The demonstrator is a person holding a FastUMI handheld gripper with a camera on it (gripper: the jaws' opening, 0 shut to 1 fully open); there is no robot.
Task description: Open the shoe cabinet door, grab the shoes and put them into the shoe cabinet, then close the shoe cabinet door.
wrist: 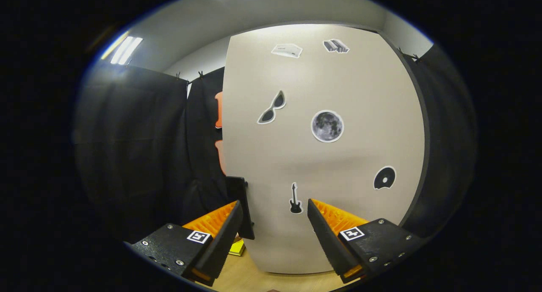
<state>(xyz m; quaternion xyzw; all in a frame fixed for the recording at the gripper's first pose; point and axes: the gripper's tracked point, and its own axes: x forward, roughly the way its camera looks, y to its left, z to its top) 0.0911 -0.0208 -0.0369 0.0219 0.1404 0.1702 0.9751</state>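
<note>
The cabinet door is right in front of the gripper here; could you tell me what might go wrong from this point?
1. The gripper is open with the door just ahead, and the black handle at the door's edge sits beside one finger, not between them; closing now could miss it.
2. The fingers look close to the door face near the guitar sticker, so pushing forward might scrape the panel.

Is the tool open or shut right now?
Open. The tool has its fingers spread with a wide gap, gripping nothing; the cabinet door and its guitar sticker show between them, just ahead.
</note>
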